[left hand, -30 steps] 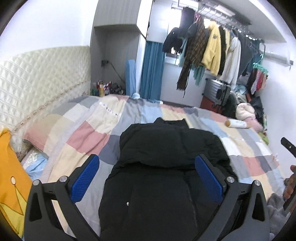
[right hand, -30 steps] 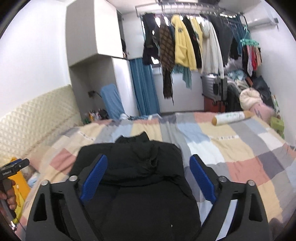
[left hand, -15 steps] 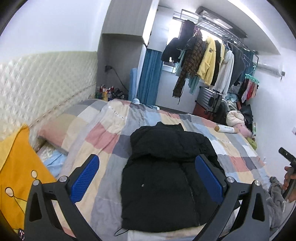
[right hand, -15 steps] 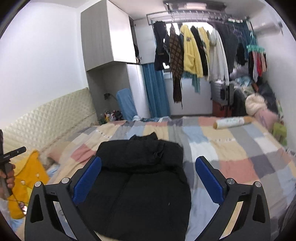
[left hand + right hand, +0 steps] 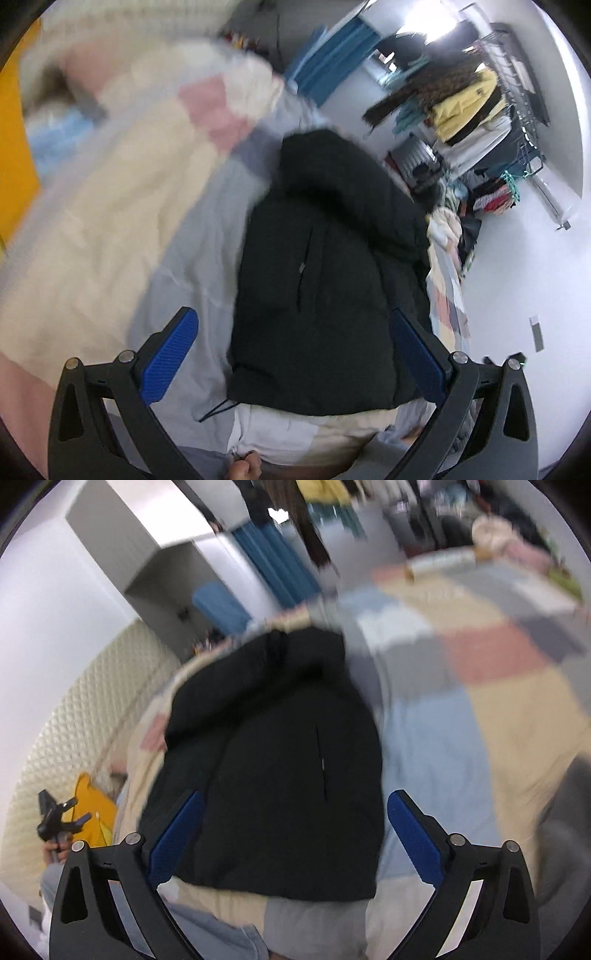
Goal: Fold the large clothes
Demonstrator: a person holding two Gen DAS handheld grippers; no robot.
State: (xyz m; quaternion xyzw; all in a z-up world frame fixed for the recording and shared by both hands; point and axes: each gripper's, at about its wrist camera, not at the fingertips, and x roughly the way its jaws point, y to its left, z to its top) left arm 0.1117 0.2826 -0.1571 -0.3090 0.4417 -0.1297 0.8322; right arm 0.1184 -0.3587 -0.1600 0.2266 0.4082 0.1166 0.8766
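A black puffer jacket (image 5: 325,266) lies folded on the patchwork bed quilt (image 5: 110,229), hem towards me near the bed's front edge. It also shows in the right wrist view (image 5: 273,760). My left gripper (image 5: 291,343) is open and empty, held above the jacket's hem. My right gripper (image 5: 291,823) is open and empty, also above the hem. The left gripper shows at the left edge of the right wrist view (image 5: 55,819). Both views are tilted and blurred.
A quilted headboard (image 5: 74,716) and a yellow cushion (image 5: 92,812) lie on the left side. A clothes rack with hanging garments (image 5: 469,103) stands past the bed's far end. A white roll (image 5: 439,563) lies on the far quilt.
Both grippers have pulled back from the jacket, then tilted and swung sharply; the views are now rotated and blurred. The jacket has not moved. Both stay open.
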